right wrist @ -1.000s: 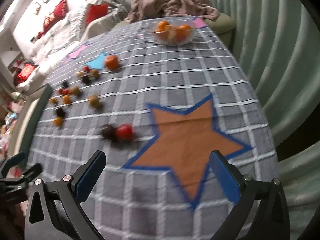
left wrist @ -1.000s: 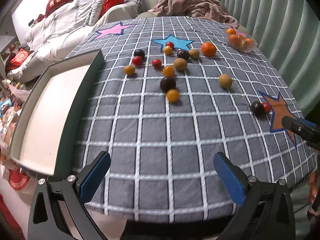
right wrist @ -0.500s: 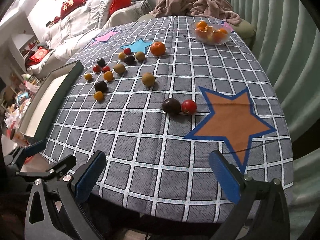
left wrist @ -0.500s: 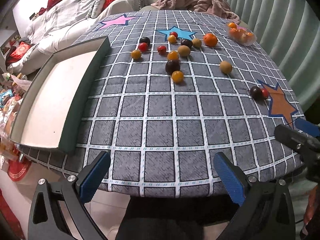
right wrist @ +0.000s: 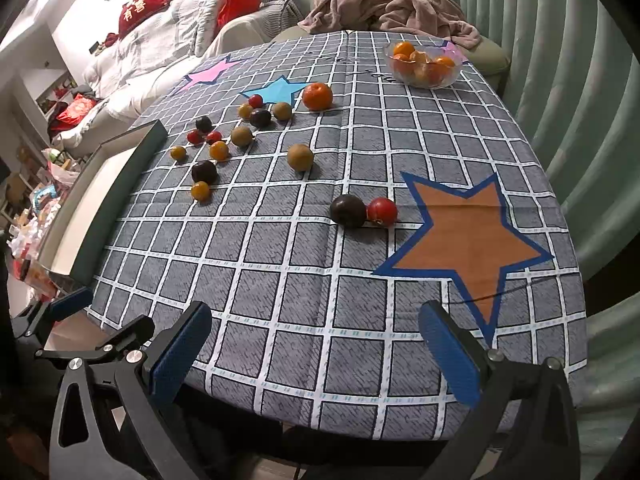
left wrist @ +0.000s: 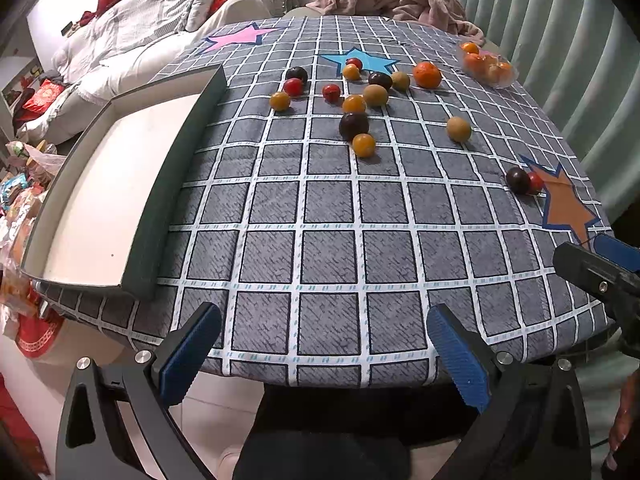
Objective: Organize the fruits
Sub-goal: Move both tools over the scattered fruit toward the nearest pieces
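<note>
Several small fruits lie scattered on the grey checked tablecloth: dark plums, red and orange cherry tomatoes, brownish-green fruits and one tangerine. A dark plum touches a red tomato beside the orange star. A clear bowl holds several tangerines at the far right. A shallow tray with a white floor sits at the table's left edge. My left gripper is open at the near edge, holding nothing. My right gripper is open too, over the near right edge.
A sofa with white bedding and red cushions stands beyond the table. A pink blanket lies on a green armchair at the back. Green pleated curtains line the right side. Clutter lies on the floor at left.
Both grippers have pulled back toward the near table edge, so more of the table shows. Both stay open. The fruits have not moved.
</note>
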A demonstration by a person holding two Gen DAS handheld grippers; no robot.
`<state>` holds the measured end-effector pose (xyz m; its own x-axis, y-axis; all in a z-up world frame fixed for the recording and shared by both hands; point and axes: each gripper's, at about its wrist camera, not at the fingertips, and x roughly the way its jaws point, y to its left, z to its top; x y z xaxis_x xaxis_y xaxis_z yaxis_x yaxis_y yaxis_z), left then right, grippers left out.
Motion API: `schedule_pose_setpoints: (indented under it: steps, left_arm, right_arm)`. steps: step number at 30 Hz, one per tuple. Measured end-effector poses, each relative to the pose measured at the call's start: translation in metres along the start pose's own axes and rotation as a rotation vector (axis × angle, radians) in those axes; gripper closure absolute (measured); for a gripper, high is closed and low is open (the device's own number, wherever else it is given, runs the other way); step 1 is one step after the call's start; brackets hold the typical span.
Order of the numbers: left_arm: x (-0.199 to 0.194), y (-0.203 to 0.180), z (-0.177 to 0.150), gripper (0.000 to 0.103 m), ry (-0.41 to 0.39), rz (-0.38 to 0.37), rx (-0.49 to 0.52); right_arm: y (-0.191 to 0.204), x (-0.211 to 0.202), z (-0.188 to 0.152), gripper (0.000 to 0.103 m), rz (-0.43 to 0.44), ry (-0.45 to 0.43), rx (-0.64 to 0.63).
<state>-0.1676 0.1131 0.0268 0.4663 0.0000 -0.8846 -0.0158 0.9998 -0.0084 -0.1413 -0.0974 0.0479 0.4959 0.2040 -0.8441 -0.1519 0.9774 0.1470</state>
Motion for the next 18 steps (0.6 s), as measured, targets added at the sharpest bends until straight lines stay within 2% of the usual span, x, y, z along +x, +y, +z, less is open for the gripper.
schedule_pose_setpoints:
  steps: [18]
  left_arm:
    - [0.011,-0.009,0.003,0.0,0.033,0.019,0.019]
  right_arm:
    - [-0.016,0.008,0.001,0.0,0.016,0.018,0.038]
